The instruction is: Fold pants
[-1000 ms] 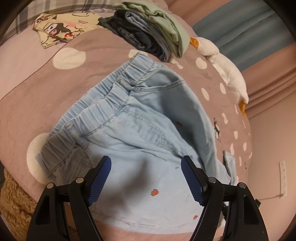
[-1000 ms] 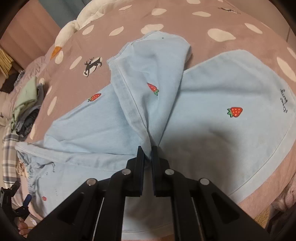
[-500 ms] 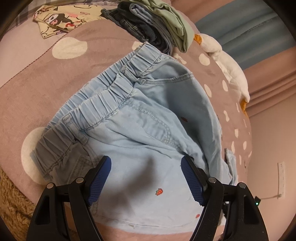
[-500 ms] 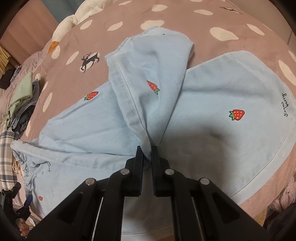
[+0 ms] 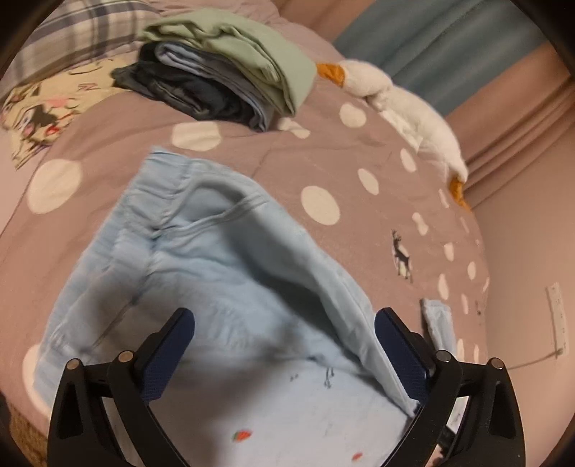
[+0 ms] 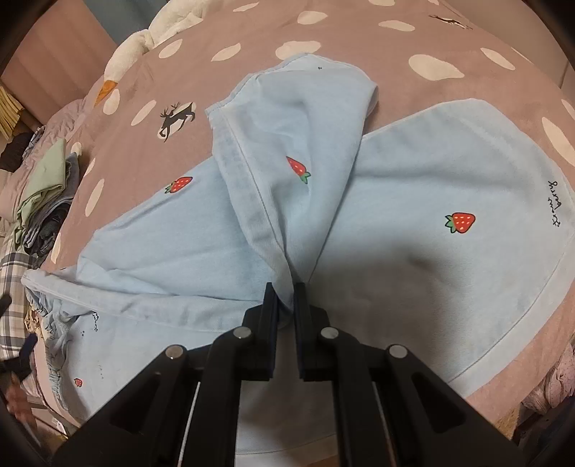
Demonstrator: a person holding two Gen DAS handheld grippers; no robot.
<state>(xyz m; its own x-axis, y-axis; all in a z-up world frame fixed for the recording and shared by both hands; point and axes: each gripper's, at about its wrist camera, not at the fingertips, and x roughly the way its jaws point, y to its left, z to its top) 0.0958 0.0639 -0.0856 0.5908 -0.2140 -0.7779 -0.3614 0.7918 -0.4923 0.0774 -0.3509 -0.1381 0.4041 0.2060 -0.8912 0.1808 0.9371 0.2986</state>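
Note:
Light blue pants (image 6: 413, 230) with red strawberry prints lie spread on a mauve polka-dot bedspread (image 6: 251, 32). My right gripper (image 6: 285, 298) is shut on a bunched fold of pant-leg fabric, which fans upward from the jaws. In the left wrist view the waist end of the pants (image 5: 222, 258) lies below my left gripper (image 5: 284, 345), which is open and empty just above the fabric. The elastic waistband (image 5: 158, 172) is at the far end.
A stack of folded clothes (image 5: 230, 68) sits at the back of the bed, also in the right wrist view (image 6: 43, 190). A white plush goose (image 5: 406, 107) lies along the far edge. A patterned yellow garment (image 5: 39, 111) is at the far left.
The left gripper has swung right and forward over the waist area, still open; the view is blurred by motion. The right gripper keeps its grip and has barely shifted.

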